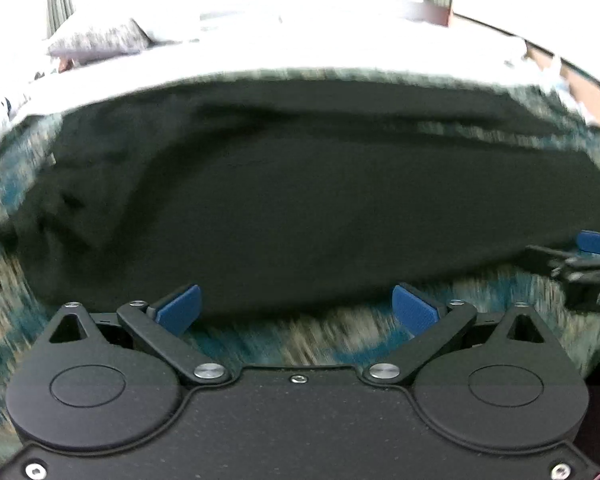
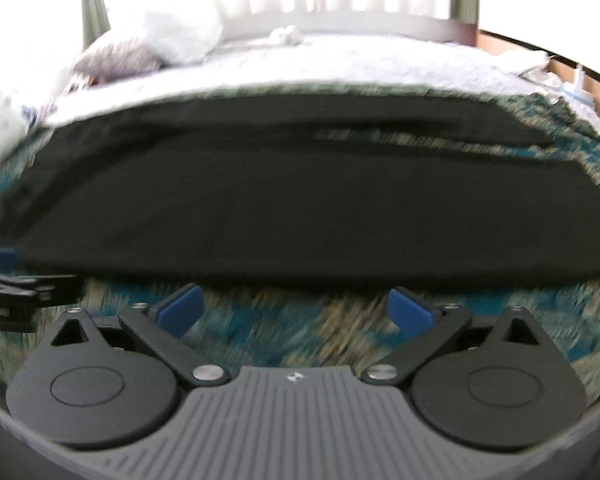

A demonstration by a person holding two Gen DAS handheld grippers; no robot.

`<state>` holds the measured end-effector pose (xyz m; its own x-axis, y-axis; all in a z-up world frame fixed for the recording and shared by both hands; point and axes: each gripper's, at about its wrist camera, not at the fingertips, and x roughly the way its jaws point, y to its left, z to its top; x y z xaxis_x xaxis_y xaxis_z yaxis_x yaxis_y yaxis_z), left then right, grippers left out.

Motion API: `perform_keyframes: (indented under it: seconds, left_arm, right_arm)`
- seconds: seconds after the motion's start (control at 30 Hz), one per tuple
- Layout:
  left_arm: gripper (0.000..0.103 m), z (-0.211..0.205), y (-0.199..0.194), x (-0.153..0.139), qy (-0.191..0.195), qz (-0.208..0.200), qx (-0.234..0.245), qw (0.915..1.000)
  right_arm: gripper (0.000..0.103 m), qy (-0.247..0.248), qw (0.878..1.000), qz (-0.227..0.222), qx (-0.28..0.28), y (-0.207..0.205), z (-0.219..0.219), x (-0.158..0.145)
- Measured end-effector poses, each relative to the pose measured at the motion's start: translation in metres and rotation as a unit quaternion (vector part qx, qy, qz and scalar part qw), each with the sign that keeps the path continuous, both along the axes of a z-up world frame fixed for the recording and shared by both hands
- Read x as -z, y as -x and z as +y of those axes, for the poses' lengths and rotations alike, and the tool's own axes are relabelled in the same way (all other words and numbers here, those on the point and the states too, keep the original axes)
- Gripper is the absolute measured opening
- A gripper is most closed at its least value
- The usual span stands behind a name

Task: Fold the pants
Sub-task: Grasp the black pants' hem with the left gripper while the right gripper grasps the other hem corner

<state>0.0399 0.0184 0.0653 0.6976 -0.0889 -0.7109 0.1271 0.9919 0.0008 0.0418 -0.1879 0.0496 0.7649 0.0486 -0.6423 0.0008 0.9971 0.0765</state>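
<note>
Nearest each camera, the left gripper [image 1: 297,307] and right gripper [image 2: 294,307] stand spread wide, blue pads [image 1: 179,309] apart and grasping nothing, over a teal-patterned spread [image 2: 284,332]. Just beyond lie the black pants [image 2: 300,200], stretched flat across that spread. Farther off sit white bedding [image 2: 340,60] and a pillow [image 2: 116,56].

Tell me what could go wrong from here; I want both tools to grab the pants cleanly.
1. Both the left tool and the right tool are open just short of the black pants' near edge; closing now might pinch the patterned blanket instead.
2. The left end looks bunched, so the fold may come out uneven.
</note>
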Motion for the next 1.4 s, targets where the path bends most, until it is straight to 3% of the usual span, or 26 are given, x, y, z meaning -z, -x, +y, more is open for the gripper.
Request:
perform_keyframes:
  seconds: [0.13, 0.37, 0.47, 0.63, 0.8, 0.97, 1.17, 1.3, 1.4]
  left_arm:
    - [0.103, 0.03, -0.045, -0.039, 0.028, -0.013, -0.03, 0.9991]
    - [0.103, 0.092, -0.17, -0.063, 0.091, 0.059, -0.113, 0.9876]
    - [0.103, 0.114, -0.224, -0.058, 0.13, 0.08, -0.177, 0.9723]
    - [0.103, 0.143, -0.293, -0.035, 0.161, 0.06, -0.288, 0.942]
    - [0.103, 0.158, -0.358, -0.004, 0.14, 0.023, -0.377, 0.9154]
    - [0.103, 0.164, -0.406, 0.027, 0.113, 0.019, -0.421, 0.8997]
    - [0.103, 0.165, -0.436, 0.054, 0.082, 0.021, -0.472, 0.8774]
    - [0.103, 0.154, -0.452, 0.061, 0.031, 0.027, -0.486, 0.873]
    - [0.103, 0.146, -0.459, 0.067, -0.01, 0.026, -0.483, 0.8754]
  right_arm:
    - [0.103, -0.028, 0.998, -0.016, 0.06, -0.042, -0.037, -0.027]
    - [0.103, -0.086, 0.975, -0.043, 0.201, -0.132, -0.105, -0.05]
    - [0.103, -0.125, 0.961, -0.024, 0.244, -0.179, -0.127, -0.046]
    - [0.103, -0.125, 0.947, -0.013, 0.295, -0.249, -0.143, -0.023]
    - [0.103, -0.12, 0.936, -0.016, 0.33, -0.312, -0.154, 0.0]
    - [0.103, -0.1, 0.932, 0.012, 0.347, -0.376, -0.165, 0.026]
    - [0.103, -0.08, 0.922, 0.031, 0.377, -0.422, -0.176, 0.044]
    - [0.103, -0.039, 0.924, 0.042, 0.378, -0.442, -0.178, 0.051]
    - [0.102, 0.0, 0.927, 0.067, 0.368, -0.456, -0.174, 0.058]
